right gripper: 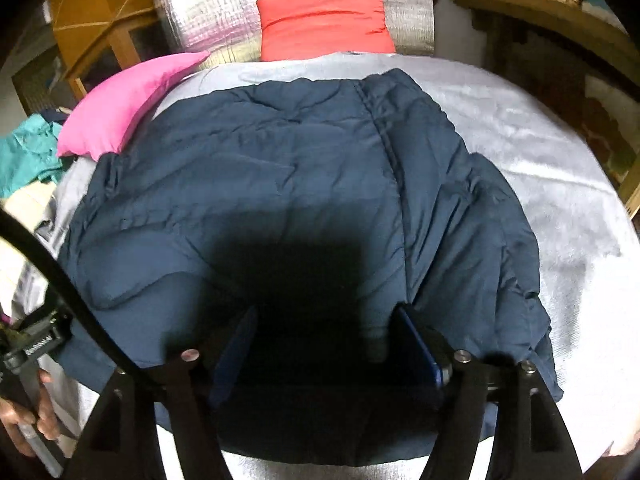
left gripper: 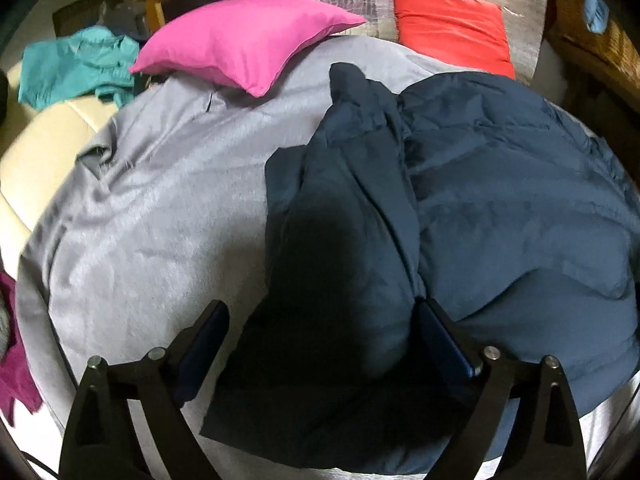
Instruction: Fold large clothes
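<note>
Navy padded jacket [right gripper: 280, 168], quilted, is lying on a grey bed cover [left gripper: 152, 208] toward the near edge, taking up the right half of the bed in the left wrist view and the middle in the right wrist view.

Fold state: one sleeve or side panel [left gripper: 348, 184] is lying turned in over the body as a long darker strip, running from far to near. On the right side, a seam and a bunched edge [right gripper: 480, 240] are showing; whether that side is already folded in, I cannot tell. The jacket is sitting at full length, so the judgement is that the task is roughly part-way, with the lengthwise fold and final tidying still to come.

Left gripper [left gripper: 324, 320]: jaws standing wide apart, straddling the near end of the folded strip, pads not pressing on it.

Right gripper [right gripper: 324, 328]: jaws apart over the near hem in deep shadow, nothing clamped.

Other items: pink pillow [left gripper: 248, 40] at the far left, red pillow [left gripper: 452, 28] at the far edge against a silver quilted backing, teal garment [left gripper: 76, 64] off to the left, magenta cloth [left gripper: 16, 340] at the near left. A hand [right gripper: 24, 416] is showing at the lower left of the right wrist view.
</note>
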Tool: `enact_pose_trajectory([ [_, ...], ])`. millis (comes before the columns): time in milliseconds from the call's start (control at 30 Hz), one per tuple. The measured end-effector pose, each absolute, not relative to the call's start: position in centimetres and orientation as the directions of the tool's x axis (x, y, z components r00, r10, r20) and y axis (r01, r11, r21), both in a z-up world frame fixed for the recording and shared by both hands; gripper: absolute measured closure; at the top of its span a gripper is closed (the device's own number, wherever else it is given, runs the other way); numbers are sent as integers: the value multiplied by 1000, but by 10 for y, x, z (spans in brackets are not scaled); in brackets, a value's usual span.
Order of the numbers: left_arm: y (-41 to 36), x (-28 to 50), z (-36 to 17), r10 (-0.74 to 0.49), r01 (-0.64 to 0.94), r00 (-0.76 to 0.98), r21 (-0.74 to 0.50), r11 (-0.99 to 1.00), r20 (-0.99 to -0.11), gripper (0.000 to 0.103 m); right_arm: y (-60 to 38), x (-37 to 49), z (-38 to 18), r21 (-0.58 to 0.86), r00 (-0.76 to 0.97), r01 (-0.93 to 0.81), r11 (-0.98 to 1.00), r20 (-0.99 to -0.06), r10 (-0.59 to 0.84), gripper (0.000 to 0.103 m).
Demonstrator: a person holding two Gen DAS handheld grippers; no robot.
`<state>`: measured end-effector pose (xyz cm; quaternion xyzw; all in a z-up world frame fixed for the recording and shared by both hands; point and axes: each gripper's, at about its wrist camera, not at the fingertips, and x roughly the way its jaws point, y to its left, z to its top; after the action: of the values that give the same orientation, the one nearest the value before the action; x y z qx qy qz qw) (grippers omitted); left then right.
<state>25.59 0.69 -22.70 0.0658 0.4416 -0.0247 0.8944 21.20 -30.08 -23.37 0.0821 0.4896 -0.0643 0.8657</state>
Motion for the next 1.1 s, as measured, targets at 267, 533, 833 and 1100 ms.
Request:
enact_pose_trajectory([
  [267, -6, 252, -227, 59, 131, 647, 187, 974, -761, 7, -296, 208, -240, 50, 548, 178, 983, -835, -57, 20],
  [533, -6, 251, -229, 57, 149, 662, 206, 967, -747, 7, -295, 206, -240, 91, 571, 169, 981, -821, -22, 10],
  [833, -6, 248, -229, 42, 163, 673, 204, 965, -738, 7, -294, 207, -240, 118, 576, 168, 979, -818, 0, 1],
  [1100, -4, 248, -229, 34, 167, 672, 196, 966, -739, 7, -297, 208, -239, 144, 579, 188, 972, -815, 9, 1],
])
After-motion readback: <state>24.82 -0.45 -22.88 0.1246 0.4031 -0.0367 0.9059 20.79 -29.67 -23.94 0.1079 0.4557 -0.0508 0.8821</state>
